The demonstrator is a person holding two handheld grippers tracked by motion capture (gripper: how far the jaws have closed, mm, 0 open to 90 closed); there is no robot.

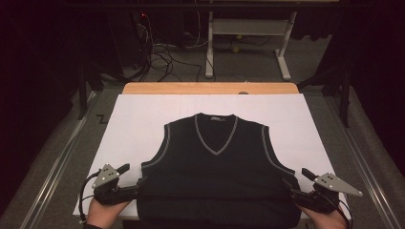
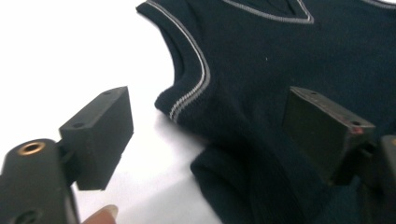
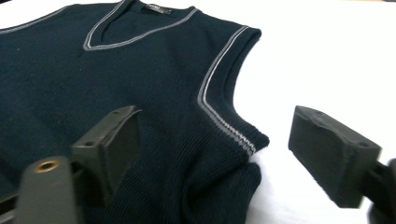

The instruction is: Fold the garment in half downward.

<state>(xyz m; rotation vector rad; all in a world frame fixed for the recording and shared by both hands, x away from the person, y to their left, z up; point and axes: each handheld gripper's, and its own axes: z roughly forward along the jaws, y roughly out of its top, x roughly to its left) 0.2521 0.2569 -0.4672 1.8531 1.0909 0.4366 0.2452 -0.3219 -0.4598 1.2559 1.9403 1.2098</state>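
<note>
A dark navy sleeveless V-neck vest (image 1: 215, 162) with grey trim lies flat on the white sheet (image 1: 138, 124), neck toward the far side. My left gripper (image 1: 133, 176) stands open at the vest's lower left edge. In the left gripper view (image 2: 210, 116) one jaw hovers over the sheet and the other over the vest (image 2: 280, 60), with the armhole corner and a fold of cloth between them, unpressed. My right gripper (image 1: 298, 180) stands open at the lower right edge. In the right gripper view (image 3: 217, 135) its jaws straddle the vest (image 3: 93, 84) side edge the same way.
The sheet covers a wooden table (image 1: 210, 88) whose far edge shows. Beyond it stand a white desk frame (image 1: 248, 28) and a tangle of cables (image 1: 162, 57) on the floor. Metal rails run along both sides. A fingertip (image 2: 102, 214) shows by the left gripper.
</note>
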